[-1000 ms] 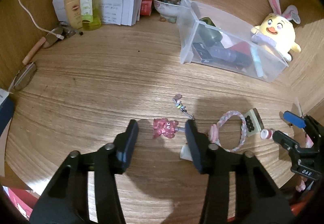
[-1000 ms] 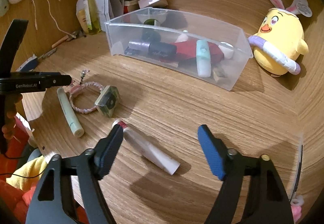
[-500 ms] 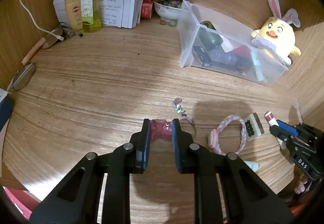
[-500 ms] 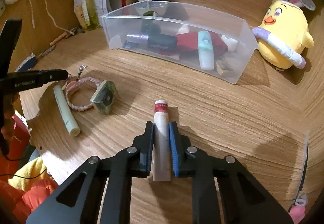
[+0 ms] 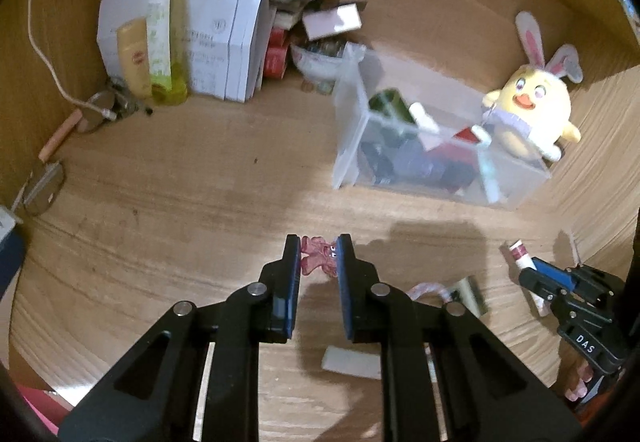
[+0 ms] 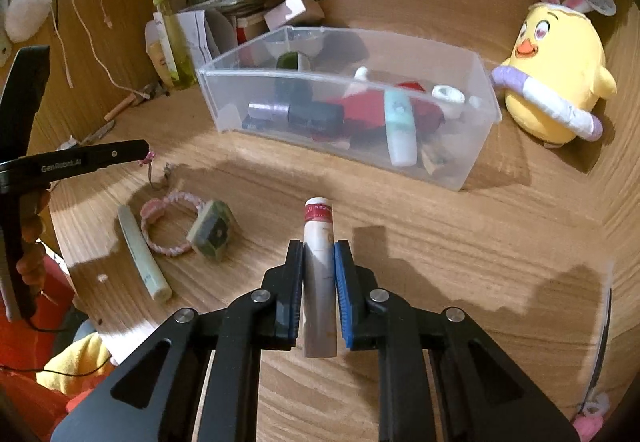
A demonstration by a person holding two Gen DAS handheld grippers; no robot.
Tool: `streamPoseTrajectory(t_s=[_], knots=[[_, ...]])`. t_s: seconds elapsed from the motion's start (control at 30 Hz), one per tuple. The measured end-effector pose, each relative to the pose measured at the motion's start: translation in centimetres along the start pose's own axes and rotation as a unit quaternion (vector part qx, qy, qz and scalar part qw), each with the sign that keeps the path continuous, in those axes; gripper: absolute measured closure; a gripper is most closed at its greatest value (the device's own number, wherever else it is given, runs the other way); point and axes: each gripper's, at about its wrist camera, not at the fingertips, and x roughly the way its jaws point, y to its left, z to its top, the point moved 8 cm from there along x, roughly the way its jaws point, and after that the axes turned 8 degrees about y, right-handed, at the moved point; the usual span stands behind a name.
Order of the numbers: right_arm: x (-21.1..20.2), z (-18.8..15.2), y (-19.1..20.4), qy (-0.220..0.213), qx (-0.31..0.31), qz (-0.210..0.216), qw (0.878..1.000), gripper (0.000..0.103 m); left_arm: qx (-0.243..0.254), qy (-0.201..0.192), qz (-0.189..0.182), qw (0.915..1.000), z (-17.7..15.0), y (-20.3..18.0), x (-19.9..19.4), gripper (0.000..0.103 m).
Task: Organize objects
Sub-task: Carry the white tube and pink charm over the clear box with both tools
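Note:
My left gripper (image 5: 319, 247) is shut on a small pink translucent charm (image 5: 317, 257) and holds it off the wooden desk. My right gripper (image 6: 318, 252) is shut on a white tube with a red band (image 6: 318, 242), which points toward the clear plastic bin (image 6: 460, 170). The same tube (image 5: 522, 256) and right gripper (image 5: 538, 276) show at the right edge of the left wrist view. The bin (image 5: 348, 158) holds several items, dark and red ones and a pale green tube. On the desk lie a pink braided loop (image 6: 168, 222), a small green block (image 6: 212, 230) and a pale green stick (image 6: 142, 254).
A yellow plush chick with rabbit ears (image 6: 556, 82) sits right of the bin. White boxes, a yellow-green bottle (image 5: 164, 38) and clutter stand at the back left. A round mirror (image 5: 42, 186) and a cord lie at the far left. Wooden walls close in behind and to the right.
Both grippers closed, the left on the pink charm, the right on the white tube. The left gripper then rose with the charm off the desk.

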Motion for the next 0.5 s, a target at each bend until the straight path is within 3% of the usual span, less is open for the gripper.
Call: streamPoseTrajectory(t_s=[0.5], knots=[[-2.8,4.6,-0.1,-0.068,0.002,0.003,0.998,0.089,0.030,-0.067,-0.014,0.9972,4.2,-3.0,-4.0,0.086]])
